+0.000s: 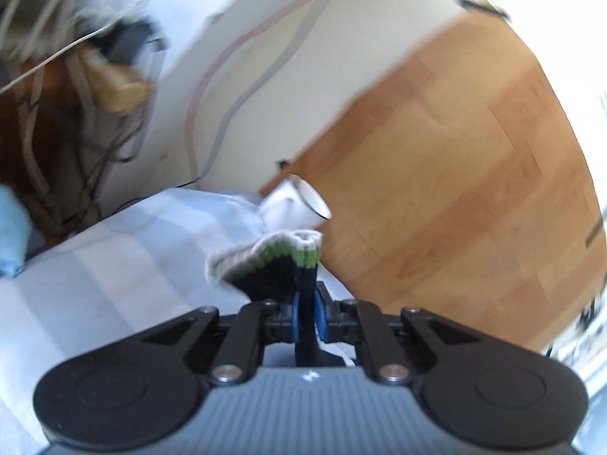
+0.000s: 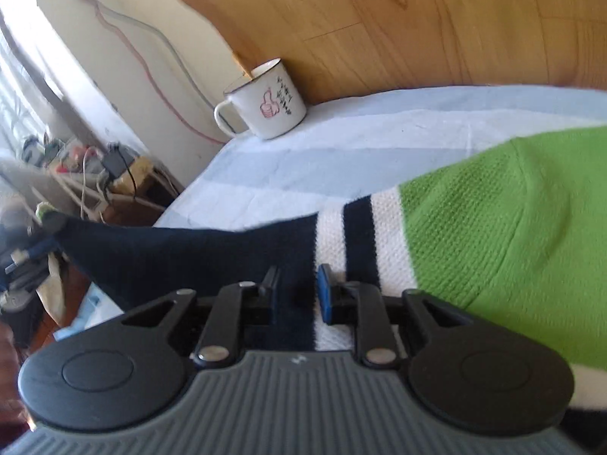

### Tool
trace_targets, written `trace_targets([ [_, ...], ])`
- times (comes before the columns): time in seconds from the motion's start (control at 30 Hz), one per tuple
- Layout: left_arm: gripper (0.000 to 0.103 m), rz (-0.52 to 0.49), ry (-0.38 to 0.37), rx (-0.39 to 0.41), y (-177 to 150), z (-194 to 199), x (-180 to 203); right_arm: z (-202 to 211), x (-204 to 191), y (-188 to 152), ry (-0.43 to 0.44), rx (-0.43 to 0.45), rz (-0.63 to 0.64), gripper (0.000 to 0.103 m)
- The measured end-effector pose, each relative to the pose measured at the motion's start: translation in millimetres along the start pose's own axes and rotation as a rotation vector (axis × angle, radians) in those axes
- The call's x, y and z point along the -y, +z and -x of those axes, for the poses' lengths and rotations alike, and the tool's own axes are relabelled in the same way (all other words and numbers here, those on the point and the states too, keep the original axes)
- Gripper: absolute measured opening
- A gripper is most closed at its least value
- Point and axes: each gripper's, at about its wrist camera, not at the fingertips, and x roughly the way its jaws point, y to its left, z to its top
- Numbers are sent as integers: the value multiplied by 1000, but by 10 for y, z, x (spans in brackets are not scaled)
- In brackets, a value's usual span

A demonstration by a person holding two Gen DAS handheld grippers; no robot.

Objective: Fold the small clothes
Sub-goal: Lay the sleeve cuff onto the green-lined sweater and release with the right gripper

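Note:
A knitted sock has a navy leg, white and navy stripes and a green foot (image 2: pixel 493 227). My left gripper (image 1: pixel 306 305) is shut on its cuff end (image 1: pixel 273 265), which shows navy, green and grey bands, and holds it up over the striped bed sheet (image 1: pixel 132 250). In the right wrist view the sock stretches from my left gripper (image 2: pixel 49 223) at far left across to the green foot at right. My right gripper (image 2: pixel 297 292) stands partly open around the navy and white striped part, its blue pad (image 2: pixel 325 295) beside the fabric.
A white enamel mug (image 2: pixel 265 106) with a pink thumbs-up stands at the far corner of the bed, also in the left wrist view (image 1: pixel 299 201). A wooden panel (image 2: pixel 417 19) runs behind it. Cables and clutter (image 2: pixel 95 167) lie beside the bed.

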Motion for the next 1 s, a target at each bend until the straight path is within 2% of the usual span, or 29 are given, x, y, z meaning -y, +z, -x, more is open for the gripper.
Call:
trace_targets([
  [0.03,8,-32,-9,-7,5,-26,112,93,16,24,11,30,-17,25],
  [0.2,8,-163,-94,-32,23,-174,781,742,208,5,-47,139,-11,26],
  [0.4,8,-351,-191,-100,-212,-527,1764,1548,901,-280,-153,215,-129,26],
  [0.5,8,-413,-220,-151,-417,-837,2226,1853,1234,-427,-164,254,-222,26],
  [0.67,8,-450,-283,-264,-924,-1485,2944,2268,1596,-565,-142,372,-310,26],
  [0.77,9,-463,-354,-377,-1360,-1870,3309,2454,1817,-668,-148,446,-377,26],
  [0.8,18,-457,-384,-432,-1508,-1986,3385,2497,1903,-692,-145,452,-409,27],
  [0.83,35,-438,-424,-496,-1643,-2102,3420,2502,1974,-704,-137,451,-449,27],
  [0.9,49,-413,-443,-549,-1833,-2201,3395,2521,2096,-743,-88,457,-527,26],
  [1.0,49,-423,-385,-495,-1791,-2163,3212,2527,2121,-757,-66,463,-554,27],
])
